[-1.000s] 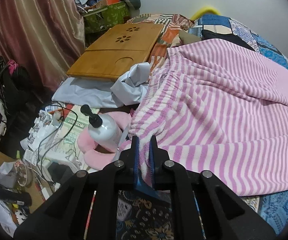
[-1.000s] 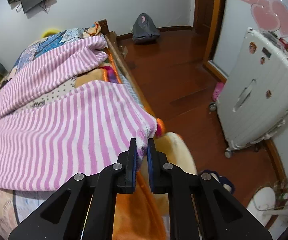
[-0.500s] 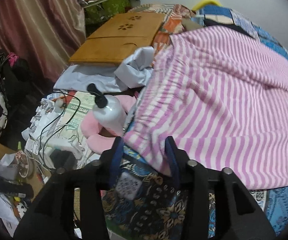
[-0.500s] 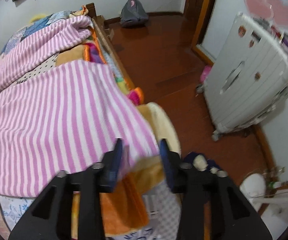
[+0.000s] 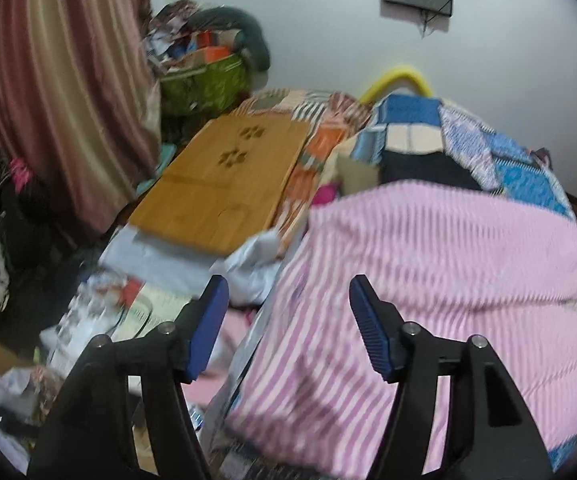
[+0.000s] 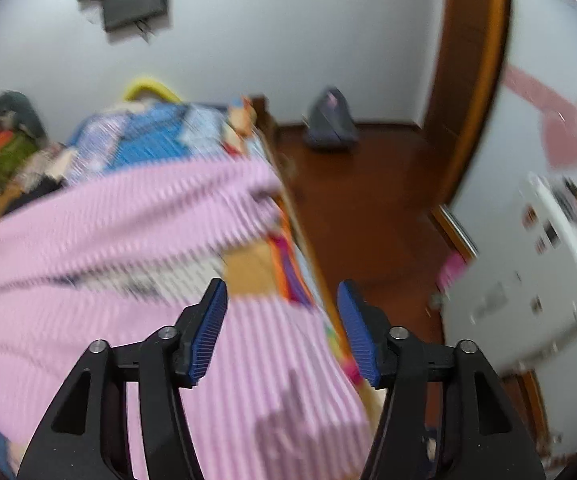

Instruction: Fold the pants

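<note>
A: Where are the pants [image 5: 428, 288] lying?

B: The pink-and-white striped pants are lying spread across the bed [image 5: 520, 172], over its patchwork blue quilt. In the right wrist view the pants [image 6: 108, 248] are reaching the bed's edge beside the wooden floor [image 6: 368, 200], though that picture is blurring badly.

A: What is the left hand-held gripper [image 5: 288, 300] doing?

B: Its jaws are opening, the blue pads standing wide apart. The striped cloth is lying below and beyond them, and neither pad is pressing on it.

A: And the right hand-held gripper [image 6: 282, 304]?

B: The same: jaws opening, nothing clamped, the pants' corner lying under the gap.

A: Anything else nearby?

B: A wooden lap tray [image 5: 224, 184] is sitting on the bed left of the pants, and a white suitcase [image 6: 528, 280] is standing on the floor to the right.
</note>
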The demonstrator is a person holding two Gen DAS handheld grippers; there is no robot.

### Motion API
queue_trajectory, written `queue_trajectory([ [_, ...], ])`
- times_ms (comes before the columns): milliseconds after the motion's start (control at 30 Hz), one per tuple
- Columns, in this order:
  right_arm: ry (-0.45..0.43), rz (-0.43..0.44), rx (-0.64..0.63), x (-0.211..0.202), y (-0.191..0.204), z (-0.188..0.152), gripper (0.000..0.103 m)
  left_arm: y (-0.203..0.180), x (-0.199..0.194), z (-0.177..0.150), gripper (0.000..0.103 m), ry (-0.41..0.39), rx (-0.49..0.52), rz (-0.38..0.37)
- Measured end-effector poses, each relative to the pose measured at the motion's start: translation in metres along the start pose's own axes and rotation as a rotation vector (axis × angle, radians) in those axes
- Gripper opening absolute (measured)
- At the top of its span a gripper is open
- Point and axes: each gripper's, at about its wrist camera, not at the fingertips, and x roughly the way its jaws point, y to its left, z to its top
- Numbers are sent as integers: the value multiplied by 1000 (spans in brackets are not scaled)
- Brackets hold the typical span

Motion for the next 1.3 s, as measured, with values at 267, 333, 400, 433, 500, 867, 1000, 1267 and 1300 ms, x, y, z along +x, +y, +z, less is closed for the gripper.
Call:
queue_trajectory([
  [267, -82, 135, -116, 44, 90, 64, 60, -43, 63, 65, 70, -6, 60, -18],
  [333, -81, 148, -160, 65, 116, 74, 60, -49, 85, 75, 70, 12, 63, -23],
  [400, -73, 161, -201, 84, 138, 80, 60, -54, 109, 86, 70, 33, 63, -24],
  [433, -70, 165, -222, 96, 150, 84, 61, -56, 120, 90, 70, 45, 65, -27],
  [500, -51, 181, -257, 120, 172, 85, 66, -61, 149, 96, 70, 81, 76, -33],
  [867, 76, 255, -426, 232, 255, 96, 71, -47, 265, 85, 70, 256, 78, 38],
  [1000, 98, 245, -501, 260, 274, 95, 80, -35, 287, 73, 70, 311, 43, 30],
  [1267, 174, 380, -422, 284, 267, 98, 81, -45, 305, 55, 42, 379, 60, -46],
  [1300, 182, 399, -414, 283, 265, 97, 75, -48, 304, 55, 41, 368, 73, -34],
])
